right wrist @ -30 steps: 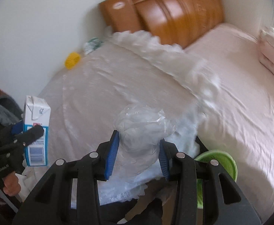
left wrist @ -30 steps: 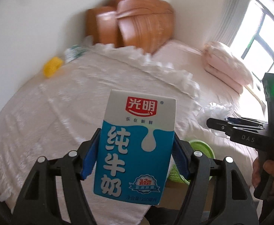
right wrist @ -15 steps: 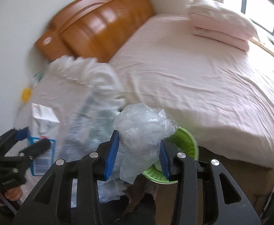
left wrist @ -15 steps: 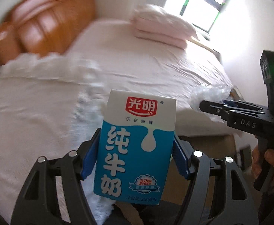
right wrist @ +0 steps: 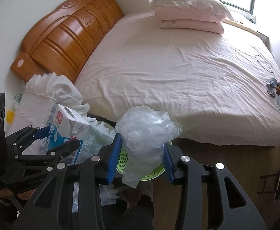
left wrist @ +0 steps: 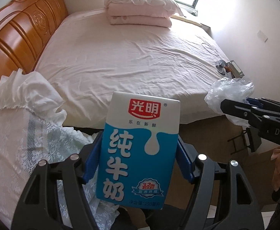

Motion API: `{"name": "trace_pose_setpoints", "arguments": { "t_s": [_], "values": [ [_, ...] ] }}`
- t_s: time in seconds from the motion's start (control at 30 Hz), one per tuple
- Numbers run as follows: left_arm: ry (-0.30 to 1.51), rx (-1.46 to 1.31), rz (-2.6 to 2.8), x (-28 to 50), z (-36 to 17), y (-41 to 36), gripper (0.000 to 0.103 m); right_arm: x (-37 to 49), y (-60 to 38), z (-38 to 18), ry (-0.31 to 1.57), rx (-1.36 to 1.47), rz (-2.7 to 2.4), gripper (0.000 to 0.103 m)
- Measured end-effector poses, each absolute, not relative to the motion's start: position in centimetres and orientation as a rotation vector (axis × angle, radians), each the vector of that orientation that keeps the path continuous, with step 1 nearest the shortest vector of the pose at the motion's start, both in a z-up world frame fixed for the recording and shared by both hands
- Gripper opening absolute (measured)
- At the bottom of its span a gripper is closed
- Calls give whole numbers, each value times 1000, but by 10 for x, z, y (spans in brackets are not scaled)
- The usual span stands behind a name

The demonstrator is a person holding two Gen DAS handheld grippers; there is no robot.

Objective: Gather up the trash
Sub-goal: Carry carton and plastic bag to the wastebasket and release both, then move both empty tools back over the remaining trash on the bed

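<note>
Two grippers, each one you held was clamped on a piece of trash.
Your left gripper (left wrist: 140, 159) pinched the blue-and-white milk carton (left wrist: 138, 149) upright between its blue pads, jaws about half apart; your right gripper (right wrist: 141, 157) squeezed the crumpled clear plastic bag (right wrist: 145, 132) with narrower jaws. Just below and beyond that bag sat the green basket (right wrist: 140, 172), beside the pink bed (right wrist: 178, 67).
</note>
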State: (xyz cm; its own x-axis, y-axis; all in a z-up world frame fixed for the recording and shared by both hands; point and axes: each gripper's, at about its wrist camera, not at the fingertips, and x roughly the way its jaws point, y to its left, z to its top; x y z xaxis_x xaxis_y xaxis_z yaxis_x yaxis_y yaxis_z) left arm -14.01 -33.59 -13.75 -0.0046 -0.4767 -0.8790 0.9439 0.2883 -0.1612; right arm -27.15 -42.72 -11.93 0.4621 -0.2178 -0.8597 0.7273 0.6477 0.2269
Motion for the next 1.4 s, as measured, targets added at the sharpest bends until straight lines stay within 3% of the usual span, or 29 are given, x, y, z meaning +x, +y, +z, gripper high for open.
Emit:
{"name": "trace_pose_setpoints", "arguments": {
  "t_s": [0.1,0.17,0.27,0.7,0.73,0.83,0.87,1.4],
  "values": [
    [1045,574,-1238,-139,-136,-336,74,-274,-429,-120,911,643,-637,42],
    [1031,558,-1232,-139,-131,-337,88,-274,-429,-120,909,645,-641,43],
    [1019,547,-1241,-139,-125,-336,94,-273,-430,-119,905,649,-644,43],
    [954,412,-1079,-98,-82,-278,95,-246,-420,-133,940,646,-583,44],
    [953,398,-1066,-94,-78,-272,95,-243,-417,-134,942,642,-581,51],
    [950,358,-1038,-84,-70,-257,95,-232,-409,-134,952,593,-609,93],
    [951,351,-1033,-83,-69,-254,95,-228,-406,-133,959,577,-613,100],
    [928,298,-972,-60,-57,-219,95,-198,-395,-125,965,573,-558,101]
  ]
}}
